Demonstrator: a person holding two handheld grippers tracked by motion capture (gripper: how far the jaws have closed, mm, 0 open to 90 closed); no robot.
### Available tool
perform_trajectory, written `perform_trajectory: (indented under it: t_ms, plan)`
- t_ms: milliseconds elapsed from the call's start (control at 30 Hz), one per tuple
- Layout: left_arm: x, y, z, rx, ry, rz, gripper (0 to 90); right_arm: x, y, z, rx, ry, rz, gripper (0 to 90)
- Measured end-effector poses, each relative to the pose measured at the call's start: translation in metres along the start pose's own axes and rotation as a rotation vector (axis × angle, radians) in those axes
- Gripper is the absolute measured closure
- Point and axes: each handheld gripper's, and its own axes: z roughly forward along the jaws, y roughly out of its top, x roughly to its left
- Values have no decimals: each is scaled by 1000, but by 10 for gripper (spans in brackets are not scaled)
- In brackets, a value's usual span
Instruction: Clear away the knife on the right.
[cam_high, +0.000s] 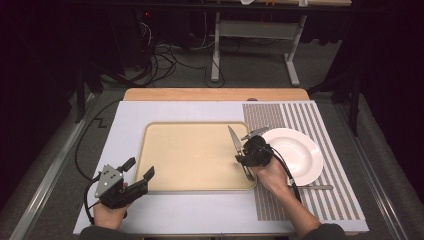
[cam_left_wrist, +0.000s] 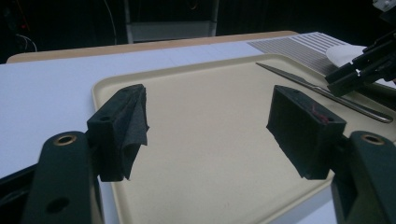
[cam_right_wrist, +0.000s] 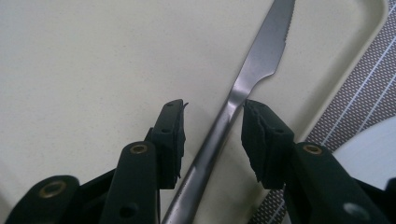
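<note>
A metal table knife (cam_high: 233, 137) lies on the right side of a beige tray (cam_high: 190, 155), blade pointing away from me. My right gripper (cam_high: 242, 157) is open and straddles the knife's handle (cam_right_wrist: 219, 130); both pads stand a little off the metal. My left gripper (cam_high: 139, 169) hovers open at the tray's near left corner, nothing between its fingers. In the left gripper view the knife (cam_left_wrist: 299, 81) lies across the tray's far right, with the right gripper (cam_left_wrist: 364, 70) over it.
A white plate (cam_high: 292, 155) sits on a striped placemat (cam_high: 300, 115) right of the tray. Another metal utensil (cam_high: 315, 187) lies on the placemat in front of the plate. A white mat (cam_high: 130, 115) covers the wooden table.
</note>
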Motion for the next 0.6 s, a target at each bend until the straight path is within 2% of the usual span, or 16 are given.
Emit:
perform_trajectory:
  t_ms: [167,367,433,600]
  plan:
    - [0,0,0,2,2,1,293,-2,-3,-6,-22,29,4,607]
    - [0,0,0,3,2,4,293,-4,-9,-13,-65,65,10,569]
    - [0,0,0,3,2,3,293,-4,-13,-14,-72,68,-1,558]
    - [0,0,0,4,3,4,293,-5,-19,-19,-113,75,13,548]
